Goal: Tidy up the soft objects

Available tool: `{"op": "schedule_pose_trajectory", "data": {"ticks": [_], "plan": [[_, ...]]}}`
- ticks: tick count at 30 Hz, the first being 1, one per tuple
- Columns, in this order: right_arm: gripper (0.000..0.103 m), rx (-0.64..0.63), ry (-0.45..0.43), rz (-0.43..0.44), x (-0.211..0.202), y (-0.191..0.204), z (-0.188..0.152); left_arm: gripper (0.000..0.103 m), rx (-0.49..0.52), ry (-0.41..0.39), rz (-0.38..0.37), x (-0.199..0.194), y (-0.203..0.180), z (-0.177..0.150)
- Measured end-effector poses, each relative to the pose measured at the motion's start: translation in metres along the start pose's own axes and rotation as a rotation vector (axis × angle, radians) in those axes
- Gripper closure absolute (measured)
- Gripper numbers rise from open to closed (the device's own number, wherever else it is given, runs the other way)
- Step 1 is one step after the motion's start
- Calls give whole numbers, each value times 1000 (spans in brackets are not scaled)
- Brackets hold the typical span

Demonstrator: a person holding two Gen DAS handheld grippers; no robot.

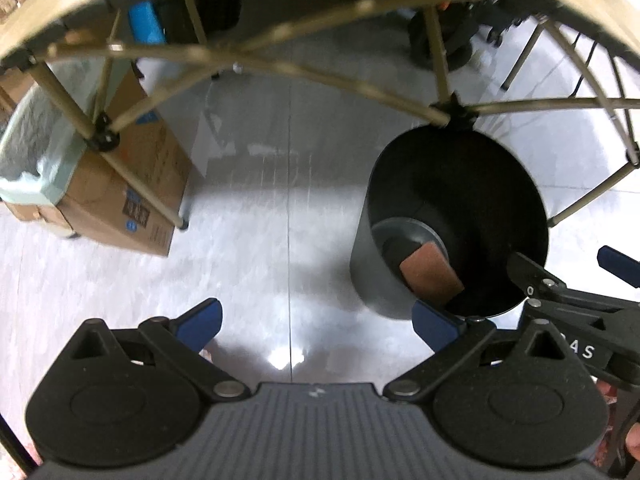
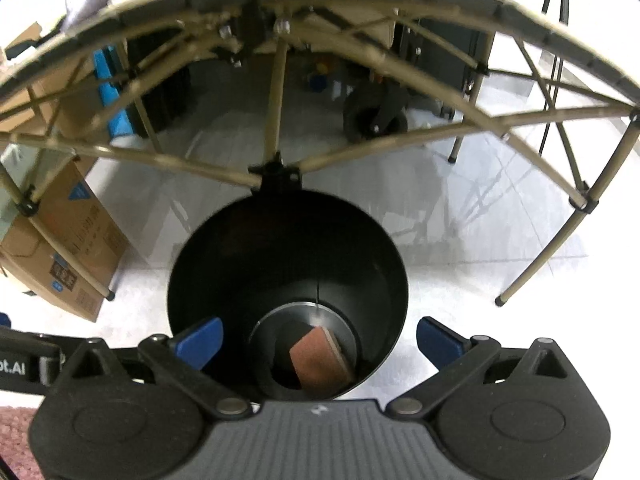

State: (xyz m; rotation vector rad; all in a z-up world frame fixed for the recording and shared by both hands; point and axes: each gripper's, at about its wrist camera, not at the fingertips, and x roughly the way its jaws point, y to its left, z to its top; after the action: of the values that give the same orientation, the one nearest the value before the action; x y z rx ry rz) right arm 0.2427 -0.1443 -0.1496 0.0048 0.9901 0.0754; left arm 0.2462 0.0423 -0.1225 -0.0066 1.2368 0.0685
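We note the right gripper (image 2: 316, 340) poised over the mouth of the black bin (image 2: 200, 264), lower centre of its view, jaws apart and empty. A rust-brown sponge block (image 2: 320, 364) lies tilted at the bin's bottom (we judge it dropped there). The left gripper (image 1: 316, 328), also spread and empty, hangs over bare floor (image 1: 260, 200), bin at right, likely kept clear of it.
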Motion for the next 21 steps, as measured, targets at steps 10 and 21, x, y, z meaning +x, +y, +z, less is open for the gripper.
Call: {"op": "schedule_pose_trajectory", "data": {"ticks": [10, 21], "plan": [[0, 21, -150, 47, -58, -15, 4, 0, 15, -207, -10, -52, -5, -15], [0, 9, -391, 68, -115, -23, 28, 0, 11, -417, -14, -102, -13, 1]]}}
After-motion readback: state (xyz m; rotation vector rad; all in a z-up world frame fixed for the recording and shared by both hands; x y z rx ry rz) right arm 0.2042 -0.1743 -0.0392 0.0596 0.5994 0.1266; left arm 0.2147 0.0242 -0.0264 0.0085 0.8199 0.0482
